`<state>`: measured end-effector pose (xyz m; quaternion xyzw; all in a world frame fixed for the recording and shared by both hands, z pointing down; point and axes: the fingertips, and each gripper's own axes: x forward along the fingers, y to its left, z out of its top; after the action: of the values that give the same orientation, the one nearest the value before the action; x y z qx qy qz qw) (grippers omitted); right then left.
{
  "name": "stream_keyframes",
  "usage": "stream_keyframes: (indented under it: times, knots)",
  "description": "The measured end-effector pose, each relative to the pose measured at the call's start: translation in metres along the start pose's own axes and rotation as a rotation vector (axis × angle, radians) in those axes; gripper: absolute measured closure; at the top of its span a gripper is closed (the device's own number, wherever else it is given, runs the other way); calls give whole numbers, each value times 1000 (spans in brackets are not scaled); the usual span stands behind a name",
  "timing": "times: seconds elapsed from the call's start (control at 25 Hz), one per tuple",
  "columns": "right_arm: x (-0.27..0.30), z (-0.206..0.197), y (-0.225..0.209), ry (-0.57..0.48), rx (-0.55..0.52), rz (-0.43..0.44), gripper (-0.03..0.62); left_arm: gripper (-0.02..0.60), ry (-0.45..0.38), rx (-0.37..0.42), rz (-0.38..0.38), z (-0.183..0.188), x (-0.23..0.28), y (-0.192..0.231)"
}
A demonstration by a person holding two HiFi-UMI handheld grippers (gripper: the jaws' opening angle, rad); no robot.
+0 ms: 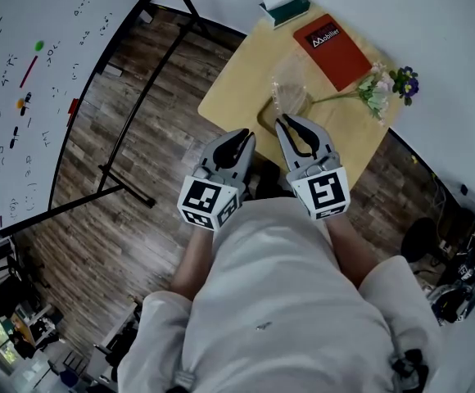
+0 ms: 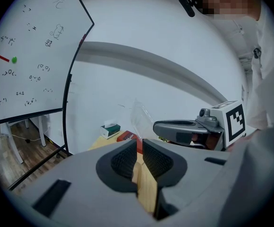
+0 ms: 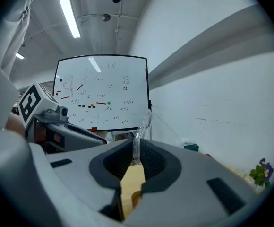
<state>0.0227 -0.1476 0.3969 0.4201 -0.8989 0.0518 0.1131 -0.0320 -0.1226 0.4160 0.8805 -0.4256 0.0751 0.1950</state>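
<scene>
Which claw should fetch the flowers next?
Left, probably. The left claw is empty, while the right claw is clamped on the vase rim. The flowers lie rightward on the table, so it must reach across.

office or lab: scribbled whiteboard [image 1: 33,72] on stand, wood table [image 1: 246,80], ceiling strip light [image 3: 69,14].

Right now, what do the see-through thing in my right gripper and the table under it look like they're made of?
Clear container: thin transparent plastic or possibly glass, with a glossy finish. The whiteboard shows through its wall, and the look alone doesn't settle which material it is.
Table: light wood or wood-look laminate, smooth and matt, with an even pale yellow top.
</scene>
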Motion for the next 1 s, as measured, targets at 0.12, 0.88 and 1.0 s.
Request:
stream_keyframes:
  times: [0.12,0.88,1.0]
  knots:
    - [-1,-4,2,0,62,22,545,545,1,-3,4,-2,-2,1]
    - [-1,-12,10,-4,173,81,545,577,-26,4,35,2,-11,8]
    - [-1,-12,11,-3,167,81,545,577,-27,4,33,3,-10,8]
